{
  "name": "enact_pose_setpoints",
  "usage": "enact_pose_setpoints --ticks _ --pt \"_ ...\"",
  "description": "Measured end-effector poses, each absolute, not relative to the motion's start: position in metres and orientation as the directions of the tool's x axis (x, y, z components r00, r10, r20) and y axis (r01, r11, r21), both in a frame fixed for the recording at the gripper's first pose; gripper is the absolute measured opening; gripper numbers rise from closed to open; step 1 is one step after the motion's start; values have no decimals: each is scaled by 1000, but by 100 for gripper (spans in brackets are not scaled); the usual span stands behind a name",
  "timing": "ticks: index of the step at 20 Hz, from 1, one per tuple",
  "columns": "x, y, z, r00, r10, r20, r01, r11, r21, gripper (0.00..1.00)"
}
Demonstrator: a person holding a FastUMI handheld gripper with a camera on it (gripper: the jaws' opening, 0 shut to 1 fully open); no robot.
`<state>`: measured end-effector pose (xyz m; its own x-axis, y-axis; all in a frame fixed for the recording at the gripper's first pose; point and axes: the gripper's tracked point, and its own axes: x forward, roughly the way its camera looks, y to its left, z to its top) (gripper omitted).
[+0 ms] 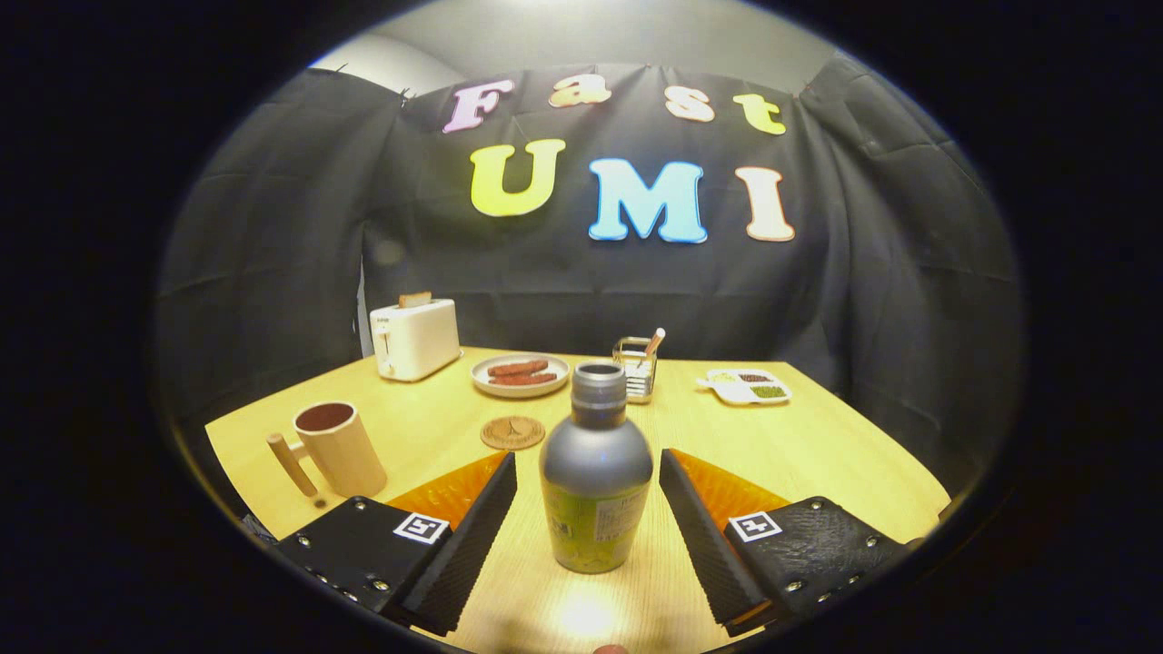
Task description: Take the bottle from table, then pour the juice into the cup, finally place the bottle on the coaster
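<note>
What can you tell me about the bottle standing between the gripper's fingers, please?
The bottle stands upright on the wooden table, between the open fingers of the gripper, with a gap on each side, so neither finger touches it. It has a matte grey, metallic-looking upper body and shoulder, a narrower neck with no cap visible, and a green-yellow label around its lower half. The round coaster lies beyond it, and the cup stands off to one side.

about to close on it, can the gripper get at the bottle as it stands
Probably yes. The bottle stands upright between the open gripper fingers, gaps on both sides, nothing in between. The cup and coaster sit off its path.
</note>
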<state>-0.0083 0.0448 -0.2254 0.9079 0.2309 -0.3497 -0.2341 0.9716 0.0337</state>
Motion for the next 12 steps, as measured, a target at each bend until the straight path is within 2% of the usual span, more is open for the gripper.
enact_pose_setpoints --ticks 12 --pt "-2 45 -275 875 201 -441 -214 977 21 97"
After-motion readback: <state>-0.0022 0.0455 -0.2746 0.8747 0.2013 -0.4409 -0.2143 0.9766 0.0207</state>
